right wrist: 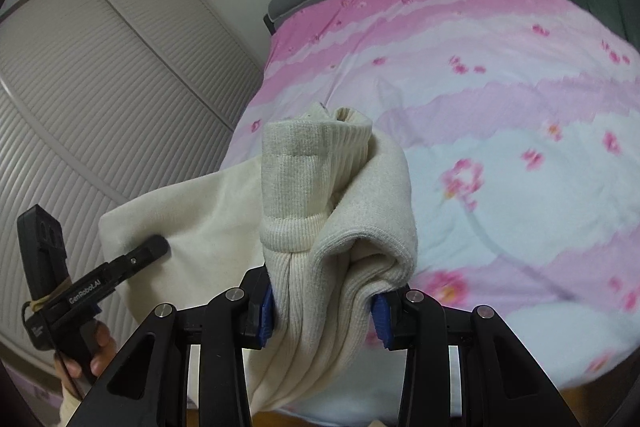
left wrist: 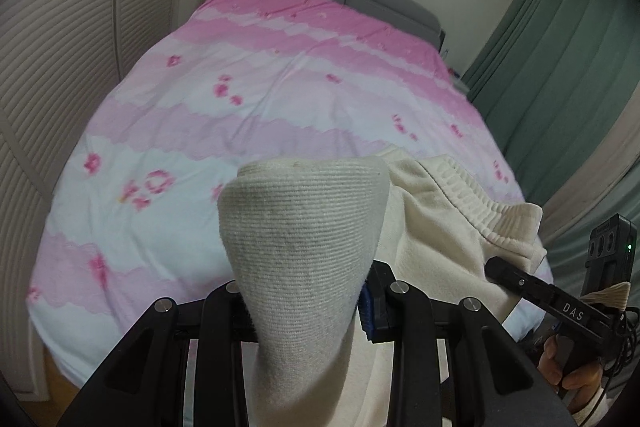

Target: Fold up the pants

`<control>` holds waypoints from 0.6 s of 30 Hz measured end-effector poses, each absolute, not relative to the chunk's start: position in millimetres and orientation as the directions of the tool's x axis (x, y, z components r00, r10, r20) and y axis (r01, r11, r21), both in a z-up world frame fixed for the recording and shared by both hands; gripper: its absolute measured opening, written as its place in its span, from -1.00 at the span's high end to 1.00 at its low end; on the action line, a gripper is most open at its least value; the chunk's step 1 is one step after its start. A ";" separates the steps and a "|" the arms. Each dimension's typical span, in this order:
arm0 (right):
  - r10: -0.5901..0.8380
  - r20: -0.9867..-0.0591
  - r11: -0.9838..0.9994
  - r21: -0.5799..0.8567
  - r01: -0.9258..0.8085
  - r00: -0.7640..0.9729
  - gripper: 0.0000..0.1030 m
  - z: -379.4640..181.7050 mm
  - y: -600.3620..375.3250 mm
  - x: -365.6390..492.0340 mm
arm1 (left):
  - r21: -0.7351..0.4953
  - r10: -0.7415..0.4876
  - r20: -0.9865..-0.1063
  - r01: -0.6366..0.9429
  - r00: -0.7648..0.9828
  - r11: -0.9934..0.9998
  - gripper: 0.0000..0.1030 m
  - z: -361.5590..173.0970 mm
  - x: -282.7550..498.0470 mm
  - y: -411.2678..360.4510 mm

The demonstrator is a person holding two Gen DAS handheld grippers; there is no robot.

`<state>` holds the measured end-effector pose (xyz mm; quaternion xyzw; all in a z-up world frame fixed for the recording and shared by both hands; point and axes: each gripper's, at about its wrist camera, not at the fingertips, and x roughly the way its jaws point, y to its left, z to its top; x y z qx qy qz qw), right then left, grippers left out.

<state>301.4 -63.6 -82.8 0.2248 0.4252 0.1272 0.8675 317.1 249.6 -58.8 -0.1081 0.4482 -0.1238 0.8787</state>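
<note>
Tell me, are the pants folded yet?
Not yet. Picked up: the left hand-held gripper and the right hand-held gripper each pinch a bunch of the cream pants. In hand: the pants hang between them over the pink flowered bedspread. Left: laying them flat and making a neat fold; none shows.

**Two readable markings, one on each gripper**

From your left wrist camera, look to the far right: the right gripper (left wrist: 496,269) carries white letters "DAS" along its black side bar. From your right wrist camera, look to the lower left: the left gripper (right wrist: 154,247) shows "GenRobot.AI" in white on its black bar. You can read nothing else in either view.
</note>
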 end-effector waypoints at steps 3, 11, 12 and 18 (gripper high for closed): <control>0.427 -0.705 0.863 0.504 -0.023 0.566 0.24 -96.0 -31.0 301.1 | -0.300 -0.304 -0.778 0.100 0.549 0.949 0.37 -67.3 313.8 275.7; 0.469 -0.744 0.866 0.493 -0.082 0.477 0.24 -117.9 19.3 305.8 | -0.302 -0.263 -0.806 0.014 0.531 0.953 0.37 -80.8 296.4 316.3; 0.477 -0.744 0.863 0.498 -0.087 0.468 0.24 -120.4 22.7 306.9 | -0.294 -0.255 -0.807 0.011 0.532 0.956 0.37 -81.4 295.6 320.1; 0.495 -0.749 0.857 0.505 -0.104 0.441 0.24 -128.6 49.5 308.5 | -0.291 -0.255 -0.819 0.010 0.515 0.957 0.37 -85.5 304.1 344.8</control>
